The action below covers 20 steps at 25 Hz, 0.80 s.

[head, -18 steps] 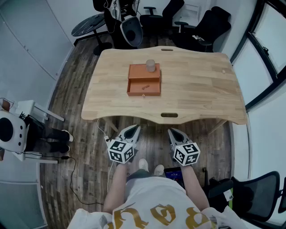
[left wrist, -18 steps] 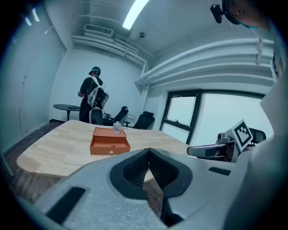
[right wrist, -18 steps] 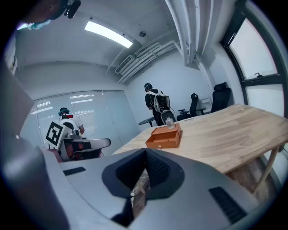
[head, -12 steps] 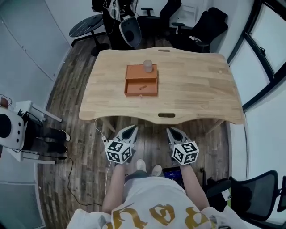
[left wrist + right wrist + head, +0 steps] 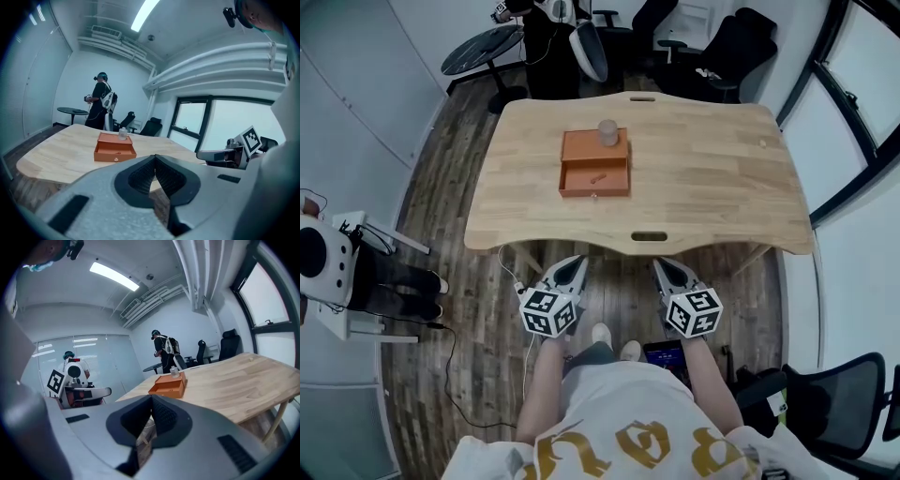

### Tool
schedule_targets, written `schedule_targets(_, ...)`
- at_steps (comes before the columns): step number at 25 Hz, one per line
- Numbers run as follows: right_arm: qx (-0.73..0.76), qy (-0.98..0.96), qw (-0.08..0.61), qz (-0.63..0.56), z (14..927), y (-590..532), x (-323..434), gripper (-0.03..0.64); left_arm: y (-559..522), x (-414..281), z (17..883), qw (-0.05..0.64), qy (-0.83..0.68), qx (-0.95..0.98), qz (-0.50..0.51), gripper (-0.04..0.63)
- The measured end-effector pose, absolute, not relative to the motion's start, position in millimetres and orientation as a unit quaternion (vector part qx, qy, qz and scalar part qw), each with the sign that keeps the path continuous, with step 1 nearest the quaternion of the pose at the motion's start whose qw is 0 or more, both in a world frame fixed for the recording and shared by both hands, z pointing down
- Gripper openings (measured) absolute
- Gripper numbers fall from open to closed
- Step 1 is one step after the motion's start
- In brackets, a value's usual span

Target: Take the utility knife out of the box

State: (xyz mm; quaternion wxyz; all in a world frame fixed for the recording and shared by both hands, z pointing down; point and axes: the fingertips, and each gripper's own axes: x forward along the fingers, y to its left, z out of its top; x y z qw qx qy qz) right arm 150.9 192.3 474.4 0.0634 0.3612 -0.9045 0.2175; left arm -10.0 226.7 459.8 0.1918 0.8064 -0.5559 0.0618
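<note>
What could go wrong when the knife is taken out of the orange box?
1. A jar stands on the box, behind the open drawer; a reaching claw may knock it over.
2. The knife is small and orange like the drawer, so the grip may slip.
3. The left claw and the right claw are shut; they must open first.

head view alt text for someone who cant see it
From above: a person holds the left tool and right tool, both shut and empty, short of a wooden table. On it sits an orange box, drawer open, a small jar on top.
</note>
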Motion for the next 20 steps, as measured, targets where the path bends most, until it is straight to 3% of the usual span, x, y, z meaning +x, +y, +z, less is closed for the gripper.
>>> schedule_targets(20,0.424,-0.876,0.068,0.219,493,69,131,0.011,96,-59,481,0.206,-0.550,0.809,0.037,0.009)
